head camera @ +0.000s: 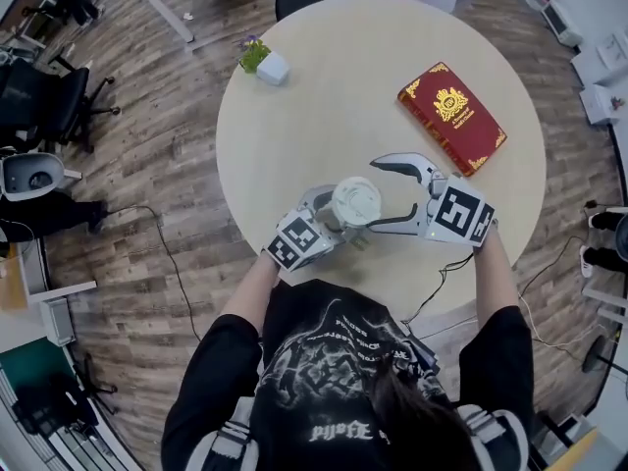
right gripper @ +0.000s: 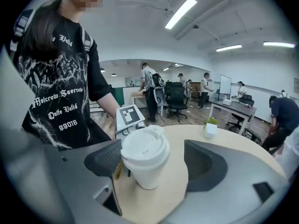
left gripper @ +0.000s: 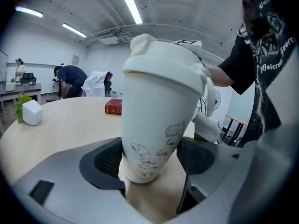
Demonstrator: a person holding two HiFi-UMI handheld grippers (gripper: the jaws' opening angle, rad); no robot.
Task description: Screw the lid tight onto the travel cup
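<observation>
A round table [head camera: 324, 86] carried everything. A red book [head camera: 451, 118] lay at its right side, well apart from the work. Near the front edge stood the white cup [left gripper: 154, 125], its lower body pinched between the pads of the left gripper [left gripper: 150, 158]. The right gripper [right gripper: 154, 163] had its fingers spread about the lid [right gripper: 145, 148], one pad just beside the rim and the other clear of it. The cup looked light, thin-walled and smooth, so it seemed likely to slip or dent. A low hold on the body and a grip across the lid's rim would suit it. With the lid on, its contents were hidden. A small pot [head camera: 272, 68] at the far left held a green plant.
</observation>
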